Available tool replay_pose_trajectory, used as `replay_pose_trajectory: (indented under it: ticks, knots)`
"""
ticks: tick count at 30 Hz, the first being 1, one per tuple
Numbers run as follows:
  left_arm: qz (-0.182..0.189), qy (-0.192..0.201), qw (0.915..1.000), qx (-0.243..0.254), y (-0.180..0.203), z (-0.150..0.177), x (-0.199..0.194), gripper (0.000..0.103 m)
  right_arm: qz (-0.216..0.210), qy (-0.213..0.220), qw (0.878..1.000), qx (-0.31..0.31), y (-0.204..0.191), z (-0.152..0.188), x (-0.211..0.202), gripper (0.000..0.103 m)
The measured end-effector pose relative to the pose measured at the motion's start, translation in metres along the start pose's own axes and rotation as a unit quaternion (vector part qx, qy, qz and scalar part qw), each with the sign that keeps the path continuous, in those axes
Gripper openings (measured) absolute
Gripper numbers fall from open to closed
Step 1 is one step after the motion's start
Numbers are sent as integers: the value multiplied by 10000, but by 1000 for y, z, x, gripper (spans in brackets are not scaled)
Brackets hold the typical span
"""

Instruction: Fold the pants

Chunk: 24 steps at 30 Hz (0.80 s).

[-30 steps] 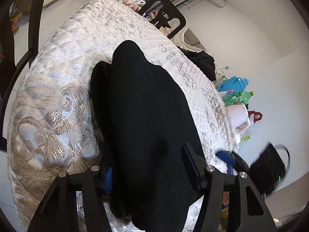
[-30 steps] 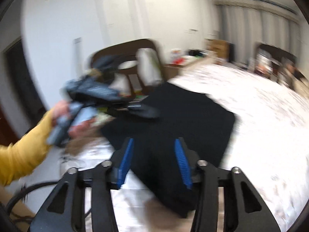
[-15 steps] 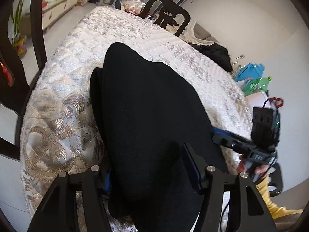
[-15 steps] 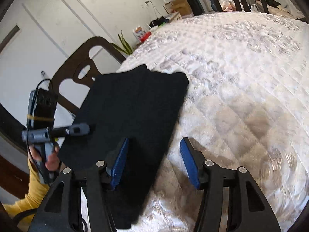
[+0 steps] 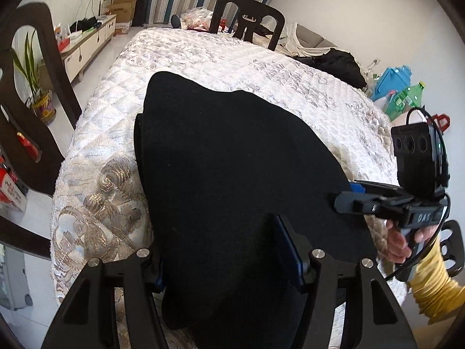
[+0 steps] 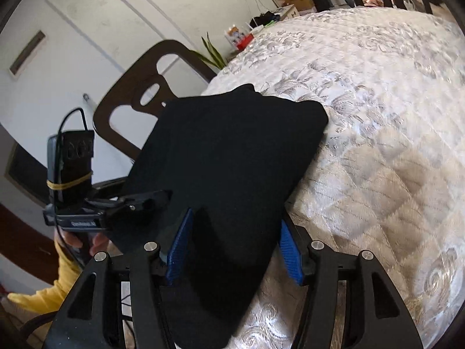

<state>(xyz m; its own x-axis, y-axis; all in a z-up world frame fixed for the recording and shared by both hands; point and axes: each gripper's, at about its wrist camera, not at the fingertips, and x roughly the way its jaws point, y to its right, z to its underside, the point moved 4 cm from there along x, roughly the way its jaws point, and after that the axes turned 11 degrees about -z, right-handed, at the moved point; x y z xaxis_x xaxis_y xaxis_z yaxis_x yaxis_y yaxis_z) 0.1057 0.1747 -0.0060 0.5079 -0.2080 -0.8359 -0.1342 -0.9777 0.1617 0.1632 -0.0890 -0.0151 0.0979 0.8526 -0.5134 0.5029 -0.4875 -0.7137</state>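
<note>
Black pants point(image 5: 226, 174) lie folded in a flat stack at the near end of the quilted white table point(image 5: 221, 58); they also show in the right wrist view point(image 6: 232, 157). My left gripper point(image 5: 223, 264) is open, its fingers straddling the stack's near edge. My right gripper point(image 6: 232, 247) is open, straddling the opposite side edge. In the left wrist view the right gripper point(image 5: 357, 197) touches the stack's right corner. In the right wrist view the left gripper point(image 6: 145, 200) rests at the stack's left edge.
Dark wooden chairs stand at the left point(image 5: 26, 122), at the far end point(image 5: 247, 20) and behind the pants point(image 6: 139, 99). Black clothes point(image 5: 334, 64), bottles and a blue container point(image 5: 392, 81) sit at the right. A potted plant point(image 5: 35, 87) stands on the floor.
The right gripper swung in from the side and came down to straddle the stack's edge. The left gripper stayed at its edge; the pants kept their shape.
</note>
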Motion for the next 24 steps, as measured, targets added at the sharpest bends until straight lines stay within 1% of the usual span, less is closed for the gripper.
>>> replay_pose_trajectory:
  ticks: [2, 5, 7, 8, 10, 11, 14, 20, 21, 23, 24]
  knots:
    - [-58, -9, 10000, 24, 3, -1, 1, 64, 53, -20, 10000, 24, -2, -2, 1, 58]
    - [-114, -21, 9999, 62, 2, -2, 1, 64, 372, -88, 9989, -282, -10, -1, 7, 58]
    - [-118, -23, 9999, 82, 2, -2, 2, 64, 492, -75, 9980, -383, -13, -1, 11, 57]
    - [-124, -29, 9999, 94, 2, -2, 2, 64, 440, -60, 9983, -390, -14, -2, 12, 56]
    - [-160, -54, 9998, 141, 4, -3, 2, 64, 260, -36, 9991, -333, -15, -3, 17, 45]
    - [-187, -68, 9997, 156, 4, -4, 3, 64, 222, -21, 9992, -321, -14, -2, 19, 44]
    - [-262, -118, 9994, 176, 6, -5, 3, 65, 299, -9, 9986, -441, -14, -1, 20, 42]
    - [-307, -117, 9993, 169, 6, -4, 4, 65, 326, 49, 9985, -427, -13, 0, 16, 37]
    - [-320, -117, 9993, 159, 5, -4, 4, 64, 373, 76, 9983, -442, -13, 1, 15, 36]
    - [-399, -90, 9991, 127, 5, -5, 2, 58, 503, 126, 9971, -555, -17, 2, 13, 32]
    - [-425, -45, 9990, 89, 4, -5, 0, 51, 582, 155, 9960, -660, -21, 2, 12, 29]
